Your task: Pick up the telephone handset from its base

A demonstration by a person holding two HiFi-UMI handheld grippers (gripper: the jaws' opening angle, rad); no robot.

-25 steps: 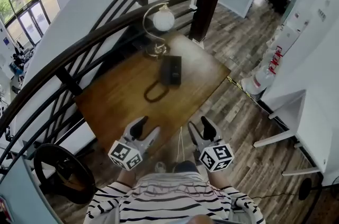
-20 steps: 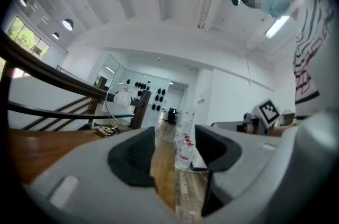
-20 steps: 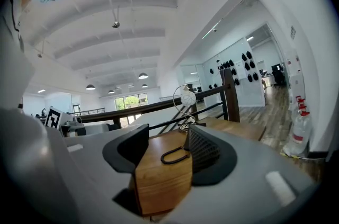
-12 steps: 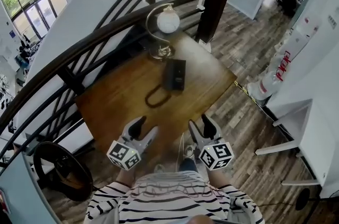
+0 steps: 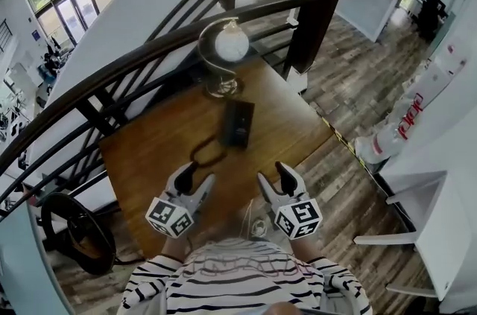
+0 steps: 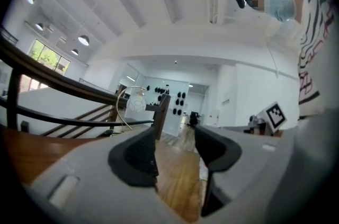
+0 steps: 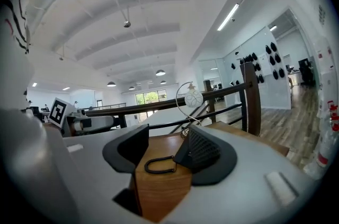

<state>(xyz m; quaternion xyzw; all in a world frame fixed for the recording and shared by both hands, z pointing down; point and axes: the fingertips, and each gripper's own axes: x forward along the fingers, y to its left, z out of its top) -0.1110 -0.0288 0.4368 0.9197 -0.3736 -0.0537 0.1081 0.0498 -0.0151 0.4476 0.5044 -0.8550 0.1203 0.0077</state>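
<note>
Closest in the head view is a striped shirt (image 5: pixel 238 272) with soft black and white lines. Just past it sit two white cubes (image 5: pixel 170 217) with square black marks, one on each claw. The left claw (image 5: pixel 197 174) and the right claw (image 5: pixel 274 173) are smooth grey plastic with dark, bumpy pads. Both point level over the near edge of the desk (image 5: pixel 149 157). The left gripper view shows the left claw's jaws standing apart, with only bare wood between them. The right gripper view shows the right claw's jaws apart too, holding nothing. Between them, farther off, lie a curly black cord (image 7: pixel 160 164) and a corner of the telephone (image 5: pixel 237 123). The left gripper view does not show the telephone at all. The desk is brown wood, smooth and a bit shiny. From above, the telephone is a flat, dark, long block in the middle of the desk, well apart from both claws. It is too small to tell the handset from the base. The cord makes a loop on the wood near its front end. Behind it stands a lamp (image 5: pixel 231 44) with a round white ball hanging in a thin bent metal hoop. Past the desk runs a dark curved stair rail (image 5: pixel 112 71), and then a floor (image 5: pixel 358 75) of long wood planks.
</note>
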